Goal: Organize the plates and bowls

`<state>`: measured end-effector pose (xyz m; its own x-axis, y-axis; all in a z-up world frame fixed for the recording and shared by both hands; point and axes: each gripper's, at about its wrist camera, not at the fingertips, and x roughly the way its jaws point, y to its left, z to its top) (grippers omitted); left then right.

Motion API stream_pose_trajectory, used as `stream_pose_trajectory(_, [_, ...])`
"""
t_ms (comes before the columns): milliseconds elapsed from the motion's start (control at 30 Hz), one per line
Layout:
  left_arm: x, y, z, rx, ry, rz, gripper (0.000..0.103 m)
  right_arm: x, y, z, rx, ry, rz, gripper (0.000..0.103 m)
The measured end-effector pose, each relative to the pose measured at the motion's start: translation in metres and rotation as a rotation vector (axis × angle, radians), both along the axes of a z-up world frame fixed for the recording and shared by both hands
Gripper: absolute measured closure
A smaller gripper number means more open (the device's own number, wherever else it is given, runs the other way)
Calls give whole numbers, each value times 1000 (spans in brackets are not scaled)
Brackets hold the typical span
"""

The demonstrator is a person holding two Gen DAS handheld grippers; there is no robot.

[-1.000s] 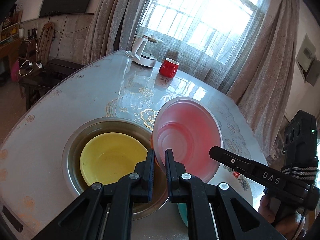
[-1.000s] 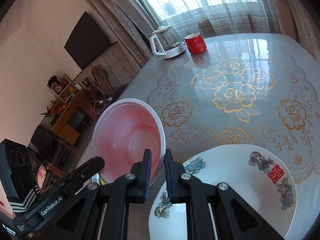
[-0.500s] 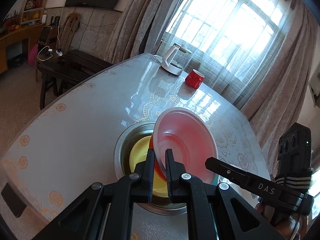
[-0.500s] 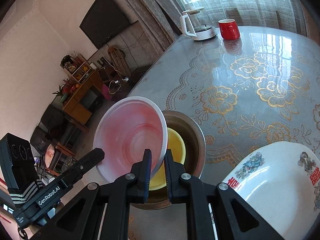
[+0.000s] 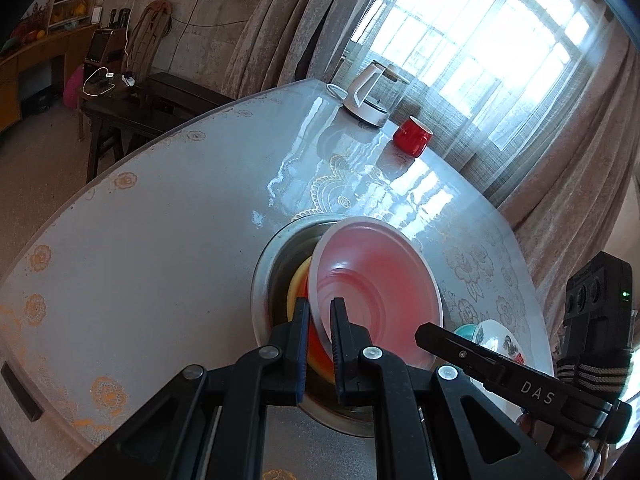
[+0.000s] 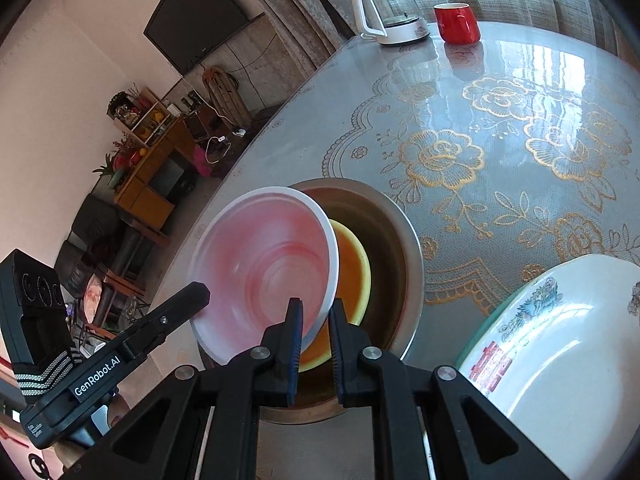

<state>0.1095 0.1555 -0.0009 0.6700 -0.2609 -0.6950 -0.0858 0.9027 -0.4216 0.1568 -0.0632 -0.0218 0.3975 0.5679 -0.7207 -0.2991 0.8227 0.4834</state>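
Right wrist | both claws clamped on pink bowl (image 6: 264, 264) rim | yellow bowl (image 6: 352, 276), steel basin (image 6: 404, 232) beneath | plate (image 6: 560, 360) beside

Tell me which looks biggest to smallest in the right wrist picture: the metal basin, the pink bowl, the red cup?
1. Metal basin, though the bowls hide part of it.
2. Pink bowl; held up nearer the camera, so it may look bigger than it is.
3. Red cup, far away across the table.

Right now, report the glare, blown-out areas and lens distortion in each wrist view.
Left wrist view: window blown out white, glare streaks on the table, table edge bowed by the fisheye. Right wrist view: bright reflection on the table beyond the red mug, dark vignette in the corners.
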Motion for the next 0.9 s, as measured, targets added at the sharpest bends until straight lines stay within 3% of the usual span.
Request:
stream_pose_trajectory(533, [8,-7,-12,47,39,-9,93,7,-1,-4,-111,-52,-2,83])
stream_pose_trajectory(667, [9,-7,-12,62,40,-4,93,5,1,0,-164,-86,-8,77])
stream_pose_trajectory(900, [10,-18,-11,169,25,-14,93,5,12,1,-236,-119,20,77])
